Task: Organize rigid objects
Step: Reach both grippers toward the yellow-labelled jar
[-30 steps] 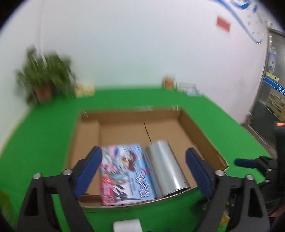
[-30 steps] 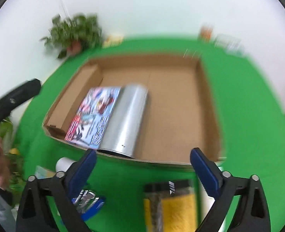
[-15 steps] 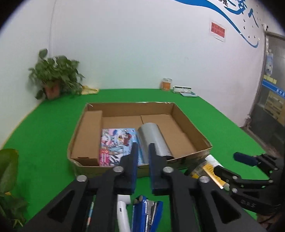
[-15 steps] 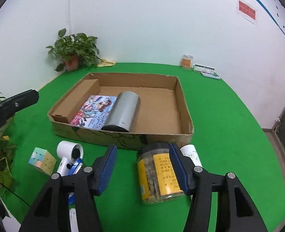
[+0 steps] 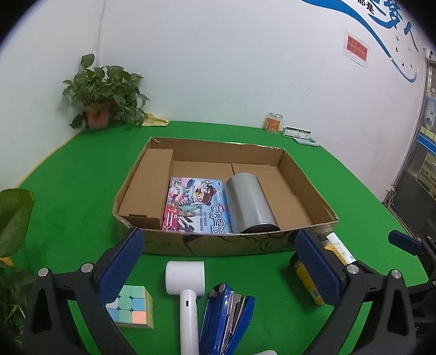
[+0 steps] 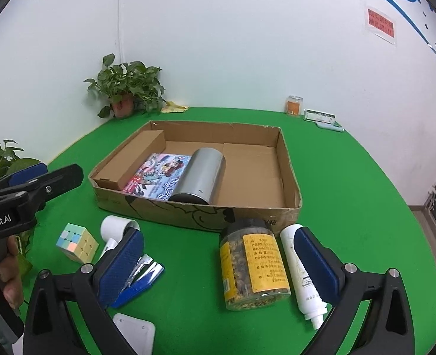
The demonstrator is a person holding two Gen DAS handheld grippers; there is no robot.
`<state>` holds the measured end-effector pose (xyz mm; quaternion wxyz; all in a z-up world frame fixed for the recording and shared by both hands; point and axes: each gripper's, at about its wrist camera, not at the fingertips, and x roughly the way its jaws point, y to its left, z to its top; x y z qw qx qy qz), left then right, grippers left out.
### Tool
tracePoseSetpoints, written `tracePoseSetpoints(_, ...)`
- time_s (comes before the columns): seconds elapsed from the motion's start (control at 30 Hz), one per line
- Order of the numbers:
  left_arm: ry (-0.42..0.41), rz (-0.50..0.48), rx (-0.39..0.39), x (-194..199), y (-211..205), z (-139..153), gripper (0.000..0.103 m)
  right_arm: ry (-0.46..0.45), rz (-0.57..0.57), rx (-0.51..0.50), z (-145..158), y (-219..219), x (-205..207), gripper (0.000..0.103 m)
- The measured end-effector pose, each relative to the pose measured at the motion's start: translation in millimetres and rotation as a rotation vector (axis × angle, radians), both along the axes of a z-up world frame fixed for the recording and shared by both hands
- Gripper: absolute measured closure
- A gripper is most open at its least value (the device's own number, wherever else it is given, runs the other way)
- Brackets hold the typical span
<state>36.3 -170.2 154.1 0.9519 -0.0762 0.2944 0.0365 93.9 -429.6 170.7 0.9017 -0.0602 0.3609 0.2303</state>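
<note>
A shallow cardboard box on the green table holds a brown carton, a colourful picture book and a silver cylinder. In front of it lie a pastel cube, a white hair dryer, a blue stapler, a yellow-labelled jar and a white bottle. My left gripper is open and empty above the dryer and stapler. My right gripper is open and empty, over the jar.
A potted plant stands at the far left corner. An orange can and a small white tray sit by the back wall. Leafy plants are at the table's left edge. A white flat item lies near the front.
Both grippers have pulled back from the box towards the table's front. The left gripper shut half a second ago and is open again; the right has opened wider.
</note>
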Motion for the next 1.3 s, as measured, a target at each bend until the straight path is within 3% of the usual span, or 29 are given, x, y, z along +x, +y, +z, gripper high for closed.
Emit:
tracePoseSetpoints(0.23, 0.025, -0.015, -0.027, 3, 1, -11, 0.001, 0.062, -0.008, 0.048, -17, -26, 18, 0.002)
tracePoseSetpoints(0.4, 0.123, -0.077, -0.085, 15, 6, -23, 0.001, 0.185, 0.07, 0.083, -48, -45, 31, 0.002)
tracePoseSetpoints(0.5, 0.207, -0.157, -0.189, 24, 6, -37, 0.001, 0.296, 0.065, 0.119, -74, -55, 44, 0.021)
tracePoseSetpoints(0.53, 0.22, -0.164, -0.204, 26, 5, -40, 0.001, 0.337, 0.058, 0.129, -84, -58, 50, 0.034)
tracePoseSetpoints(0.67, 0.269, -0.226, -0.266, 32, -5, -50, 0.002, 0.399, 0.037, 0.097, -109, -57, 62, 0.039)
tracePoseSetpoints(0.83, 0.319, -0.307, -0.339, 41, -21, -61, 0.002, 0.348, 0.077, -0.006, -107, -42, 49, 0.041)
tracePoseSetpoints(0.93, 0.389, -0.37, -0.431, 54, -30, -75, 0.002, 0.309, 0.161, -0.087, -99, -20, 20, 0.042)
tracePoseSetpoints(1.0, 0.455, -0.419, -0.533, 61, -35, -89, 0.002, 0.295, 0.262, -0.014, -89, -15, -4, 0.044)
tracePoseSetpoints(1.1, 0.516, -0.451, -0.62, 61, -40, -102, 0.002, 0.305, 0.279, 0.074, -77, -24, -12, 0.037)
tracePoseSetpoints(1.2, 0.549, -0.434, -0.623, 57, -43, -108, 0.002, 0.4, 0.237, 0.197, -75, -46, 10, 0.033)
tracePoseSetpoints(1.3, 0.573, -0.414, -0.625, 58, -42, -115, 0.003, 0.528, 0.222, 0.243, -95, -49, 40, 0.032)
